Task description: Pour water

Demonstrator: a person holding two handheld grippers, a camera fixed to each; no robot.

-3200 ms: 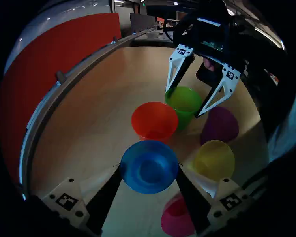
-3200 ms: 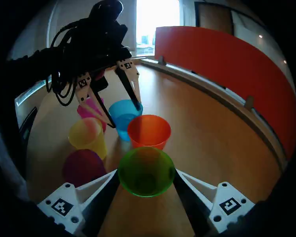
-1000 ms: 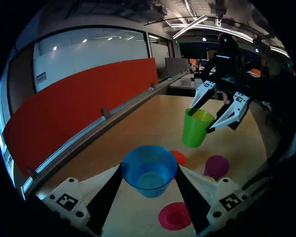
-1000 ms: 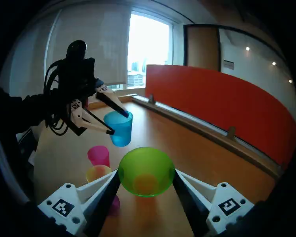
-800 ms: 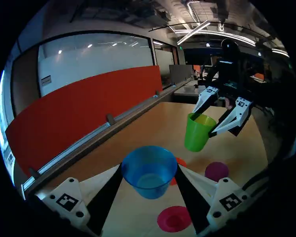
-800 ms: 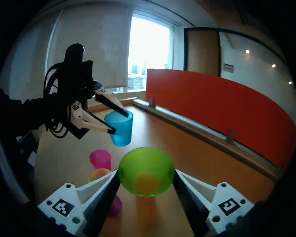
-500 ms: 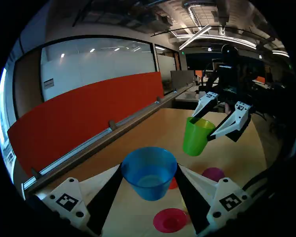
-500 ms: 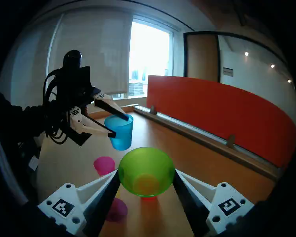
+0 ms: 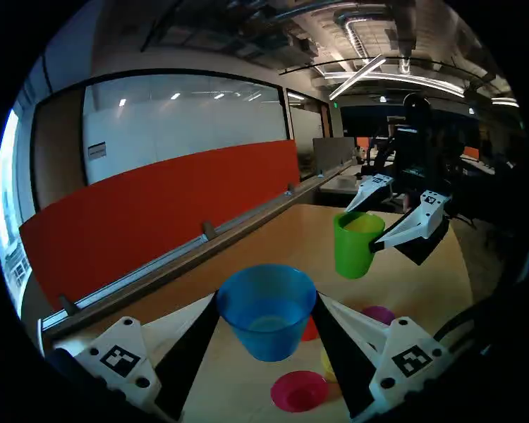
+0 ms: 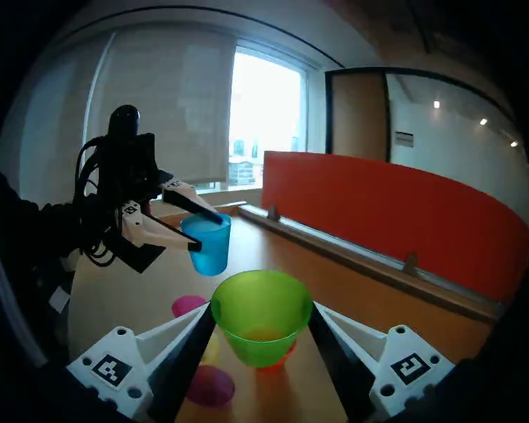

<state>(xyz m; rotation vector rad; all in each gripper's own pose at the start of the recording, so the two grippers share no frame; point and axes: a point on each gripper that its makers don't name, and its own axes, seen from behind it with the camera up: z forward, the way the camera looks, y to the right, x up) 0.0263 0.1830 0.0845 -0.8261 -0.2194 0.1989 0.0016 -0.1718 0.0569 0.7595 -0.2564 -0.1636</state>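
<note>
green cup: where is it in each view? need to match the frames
Left gripper view: right of centre, the green cup is held up by the far right hand-held gripper.
Right gripper view: bottom centre, the green cup sits between that hand-held gripper's own fingers.
Shared landmark: the red partition, on the left in the left gripper view and on the right in the right gripper view.

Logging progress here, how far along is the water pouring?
Done: left gripper holds the blue cup, right gripper the green cup, both clear of the table. In hand: cups upright and apart. Left: bringing them together and tipping one; no pouring shows yet.
</note>
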